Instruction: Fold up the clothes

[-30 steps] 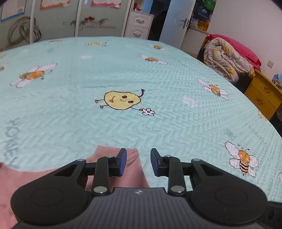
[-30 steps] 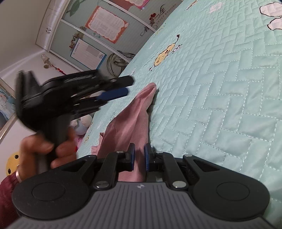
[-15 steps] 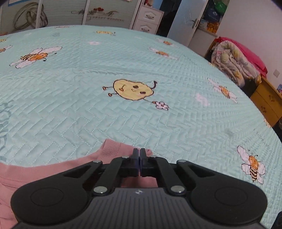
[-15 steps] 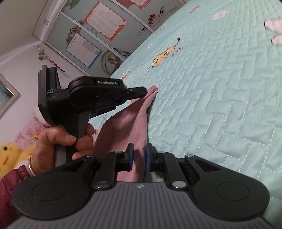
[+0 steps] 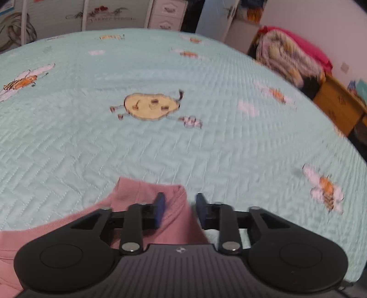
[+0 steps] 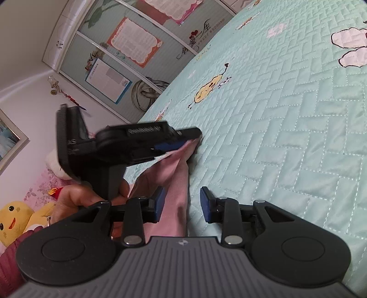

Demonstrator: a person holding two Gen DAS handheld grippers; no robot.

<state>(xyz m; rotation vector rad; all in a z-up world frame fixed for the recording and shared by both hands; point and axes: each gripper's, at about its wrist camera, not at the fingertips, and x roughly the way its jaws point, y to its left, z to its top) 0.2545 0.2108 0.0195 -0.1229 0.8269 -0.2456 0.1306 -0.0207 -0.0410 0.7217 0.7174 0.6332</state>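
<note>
A pink garment [image 5: 149, 190] lies on the mint quilted bedspread [image 5: 183, 149], its corner pointing away from me. My left gripper [image 5: 180, 202] hovers over that corner; its jaws are opening, the cloth lies between them and the pads do not press on it. In the right wrist view the same garment [image 6: 176, 169] runs up the bedspread [image 6: 275, 137] as a narrow folded strip. My right gripper [image 6: 182, 197] straddles the strip's near part with its jaws opening. The left gripper [image 6: 188, 138], held by a hand [image 6: 75, 199], sits at the strip's far tip.
A pile of folded bedding [image 5: 286, 59] and a wooden cabinet [image 5: 337, 107] stand off the bed's right side. White drawers [image 5: 167, 16] and a wardrobe with posters [image 6: 133, 43] line the far wall. A yellow plush toy [image 6: 11, 220] lies at the left.
The left gripper came down to the garment's corner, shut there half a second ago, and now stands apart again. The right gripper's jaws have widened steadily around the pink strip.
</note>
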